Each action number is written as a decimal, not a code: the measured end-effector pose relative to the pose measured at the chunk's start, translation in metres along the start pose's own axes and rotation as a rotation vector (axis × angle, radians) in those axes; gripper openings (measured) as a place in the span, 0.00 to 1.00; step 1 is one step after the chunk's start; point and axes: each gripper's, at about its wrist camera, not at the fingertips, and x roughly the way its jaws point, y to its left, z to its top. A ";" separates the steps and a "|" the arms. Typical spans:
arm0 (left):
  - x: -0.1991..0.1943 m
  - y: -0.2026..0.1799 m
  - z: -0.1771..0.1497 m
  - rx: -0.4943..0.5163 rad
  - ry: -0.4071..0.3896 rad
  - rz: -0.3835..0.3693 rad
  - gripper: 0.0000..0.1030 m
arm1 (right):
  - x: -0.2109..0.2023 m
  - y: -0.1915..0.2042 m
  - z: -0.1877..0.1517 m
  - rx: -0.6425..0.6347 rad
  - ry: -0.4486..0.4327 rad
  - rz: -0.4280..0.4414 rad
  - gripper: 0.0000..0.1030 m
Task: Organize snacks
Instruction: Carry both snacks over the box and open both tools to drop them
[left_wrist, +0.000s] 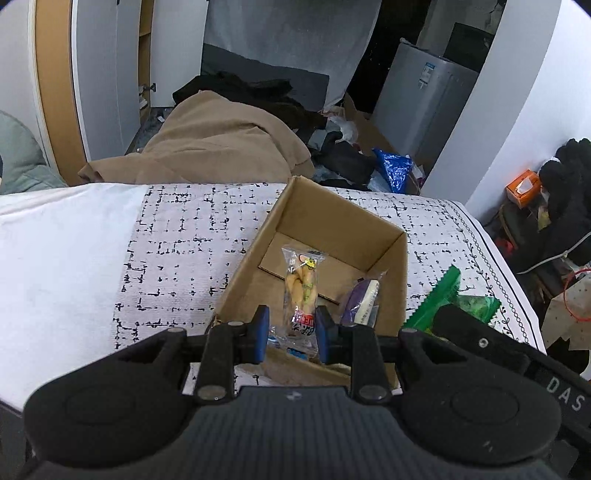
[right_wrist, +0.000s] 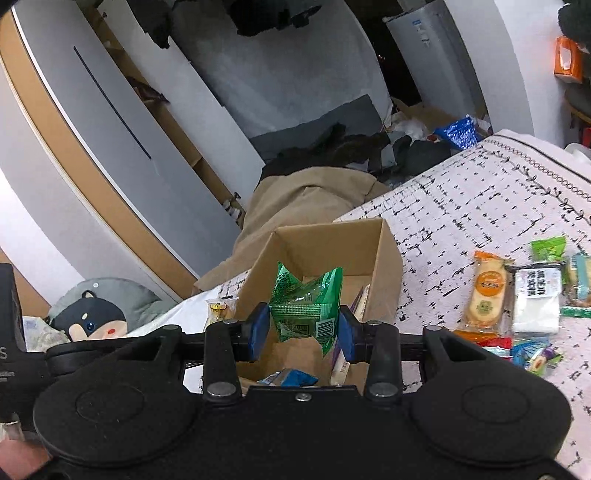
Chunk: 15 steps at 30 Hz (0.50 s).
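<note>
Presently, item by item. Cardboard box (left_wrist: 384, 254): open-topped, standing on the patterned bedspread (left_wrist: 192, 236); a purple-and-white packet (left_wrist: 364, 301) leans against its right inner wall, and a blue wrapper (right_wrist: 291, 377) lies at its near end. Left gripper (left_wrist: 291, 334): jaws closed most of the way on the lower end of a clear packet of yellowish snacks (left_wrist: 301, 291), which hangs over the box's near edge. Right gripper (right_wrist: 302, 328): blue pads pressed to both sides of a green snack packet (right_wrist: 306, 306), held above the box's near end. Loose snacks on the bedspread, right of the box: an orange-topped biscuit packet (right_wrist: 487, 293), touching a white packet (right_wrist: 537, 301), with smaller mixed wrappers (right_wrist: 535, 356) just beside them.
</note>
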 end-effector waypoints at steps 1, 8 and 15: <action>0.002 0.001 0.000 -0.004 0.003 0.000 0.25 | 0.004 0.000 0.000 -0.001 0.005 0.000 0.38; 0.014 0.006 0.005 -0.011 0.030 0.029 0.28 | 0.024 0.004 0.004 0.001 0.025 0.016 0.38; 0.018 0.016 0.014 -0.027 0.045 0.066 0.30 | 0.033 0.007 0.002 -0.003 0.044 0.047 0.57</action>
